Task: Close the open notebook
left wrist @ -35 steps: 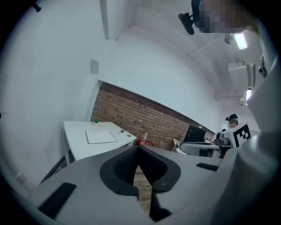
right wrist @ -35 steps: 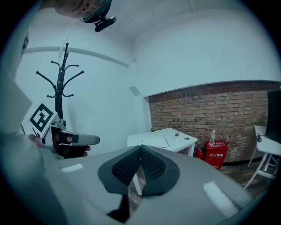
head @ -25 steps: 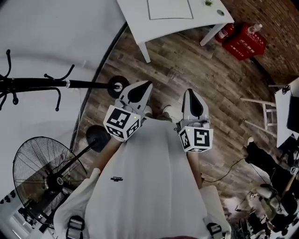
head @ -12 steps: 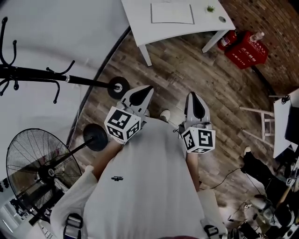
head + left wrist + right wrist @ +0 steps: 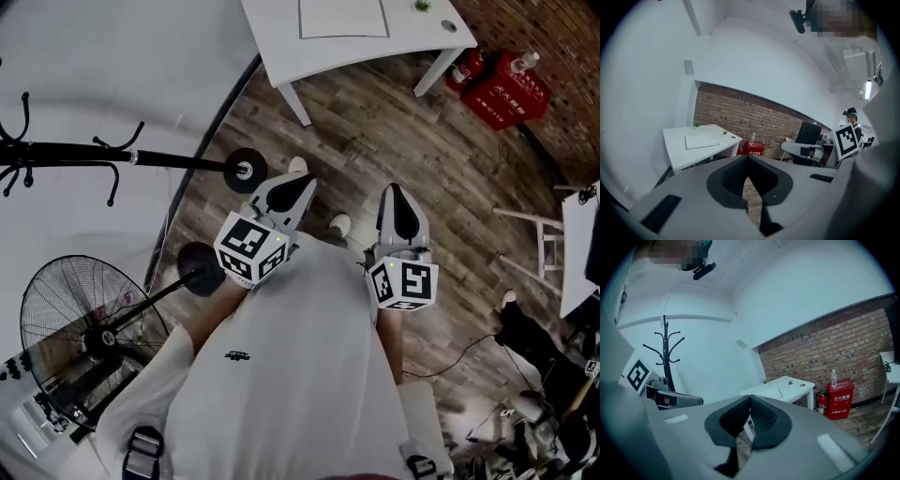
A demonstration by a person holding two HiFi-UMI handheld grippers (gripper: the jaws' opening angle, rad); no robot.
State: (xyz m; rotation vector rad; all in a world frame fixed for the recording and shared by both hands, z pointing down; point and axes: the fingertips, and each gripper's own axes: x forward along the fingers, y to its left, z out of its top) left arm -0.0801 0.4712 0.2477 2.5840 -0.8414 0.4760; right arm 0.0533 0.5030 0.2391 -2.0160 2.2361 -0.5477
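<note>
Notebook [image 5: 343, 17] lies on the table [image 5: 278, 42] (plant [image 5: 421, 5] beside).

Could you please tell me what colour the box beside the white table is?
The box is red, clearest in the right gripper view.

Wood-plank floor [image 5: 394, 141]; white table [image 5: 277, 37] near brick wall [image 5: 740, 117]; black coat stand [image 5: 94, 155]; standing fan [image 5: 84, 337].

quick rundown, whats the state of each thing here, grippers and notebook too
left gripper, jaws together, empty
right gripper, jaws together, empty
notebook, flat on the white table, untouched, far from both grippers
fan, upright on the floor
</note>
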